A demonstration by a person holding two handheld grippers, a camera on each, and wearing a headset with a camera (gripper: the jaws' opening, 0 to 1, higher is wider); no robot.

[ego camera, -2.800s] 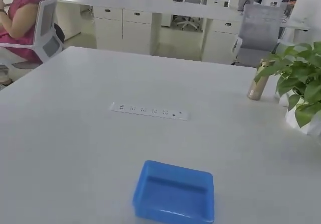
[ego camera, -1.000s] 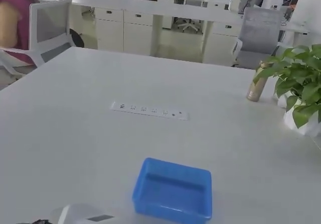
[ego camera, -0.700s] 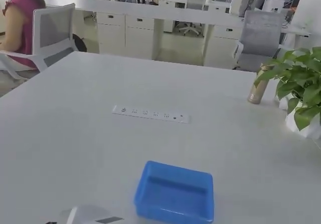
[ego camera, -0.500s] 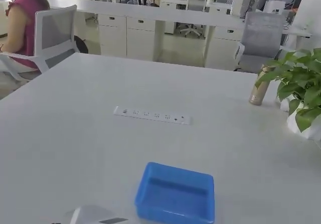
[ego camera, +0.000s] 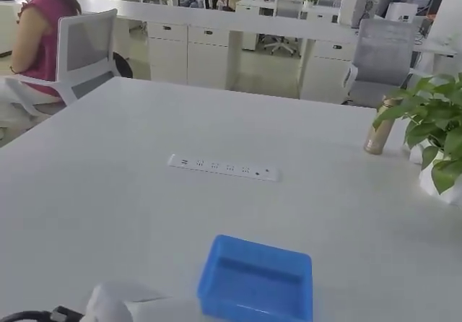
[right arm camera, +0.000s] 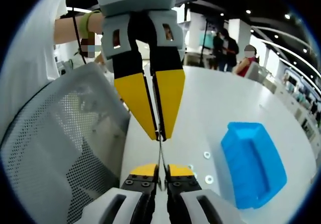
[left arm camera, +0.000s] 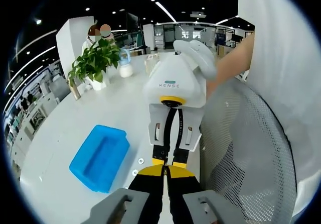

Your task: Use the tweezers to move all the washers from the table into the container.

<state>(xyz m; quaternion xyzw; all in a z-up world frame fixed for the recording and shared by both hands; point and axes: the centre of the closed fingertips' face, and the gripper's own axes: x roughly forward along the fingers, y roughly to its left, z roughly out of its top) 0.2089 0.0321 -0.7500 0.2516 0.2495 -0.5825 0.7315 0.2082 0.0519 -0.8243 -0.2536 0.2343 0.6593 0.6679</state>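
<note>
Worktop [right arm camera: 215, 103] w/ washers [right arm camera: 206, 155] beside blue tub [right arm camera: 253, 158]; left hand-held gripper [right arm camera: 160, 134] & right hand-held gripper [right arm camera: 160, 173] both clamp tweezers [right arm camera: 161, 156], so prob. best seat them straight before picking.

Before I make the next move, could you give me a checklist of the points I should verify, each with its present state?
1. Tweezers held: a thin strip, seemingly the tweezers, runs between the left gripper and the right gripper, both shut on it: ok.
2. Washers found: three washers lie on the table beside the container: ok.
3. Container open on top, looks empty: ok.
4. Tweezers' tips free to pinch: cannot tell.
5. Room to move: a mesh chair is close beside the grippers: not ok.
</note>
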